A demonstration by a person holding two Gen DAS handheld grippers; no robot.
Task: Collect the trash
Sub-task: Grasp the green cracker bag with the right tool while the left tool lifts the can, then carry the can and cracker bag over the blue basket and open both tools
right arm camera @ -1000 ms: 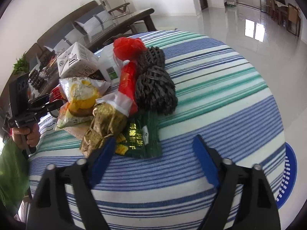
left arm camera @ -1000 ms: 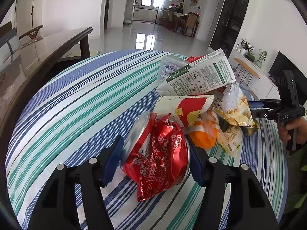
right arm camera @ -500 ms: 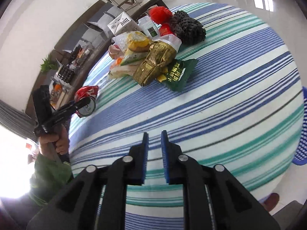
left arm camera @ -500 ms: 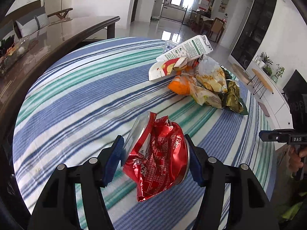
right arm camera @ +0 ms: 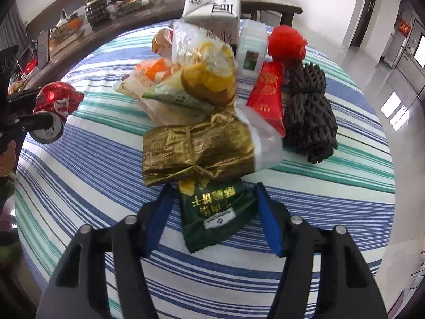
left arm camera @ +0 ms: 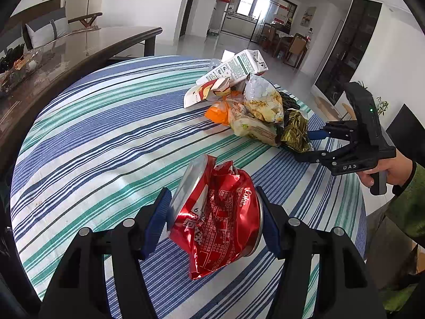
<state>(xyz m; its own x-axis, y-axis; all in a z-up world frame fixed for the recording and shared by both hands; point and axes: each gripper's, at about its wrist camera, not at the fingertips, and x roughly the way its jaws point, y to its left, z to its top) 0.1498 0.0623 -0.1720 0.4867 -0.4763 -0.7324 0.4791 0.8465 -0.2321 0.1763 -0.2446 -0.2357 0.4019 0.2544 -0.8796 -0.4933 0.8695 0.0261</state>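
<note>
My left gripper [left arm camera: 212, 204] is shut on a crushed red cola can [left arm camera: 217, 223], held above the striped tablecloth [left arm camera: 106, 133], short of the trash pile. In the right wrist view the red cola can [right arm camera: 55, 101] shows at the far left. My right gripper [right arm camera: 212, 207] straddles a dark green wrapper [right arm camera: 215, 212] at the pile's near edge. Its jaws are closing and a small gap remains at the left pad. Behind the wrapper lie a gold foil packet [right arm camera: 196, 151], a yellow snack bag [right arm camera: 209, 71], a red packet [right arm camera: 268, 95], black foam netting [right arm camera: 310, 111] and a milk carton [right arm camera: 212, 8].
A dark glass-topped table [left arm camera: 66, 47] with bowls and clutter runs along the far side of the round table. A hand [left arm camera: 390, 170] in a green sleeve holds the right gripper [left arm camera: 308, 146] beside the pile. Tiled floor lies beyond the table's edge.
The left gripper carried the can back from the pile, then held still. The right gripper, shut and away from the pile half a second ago, now stands open around the green wrapper.
</note>
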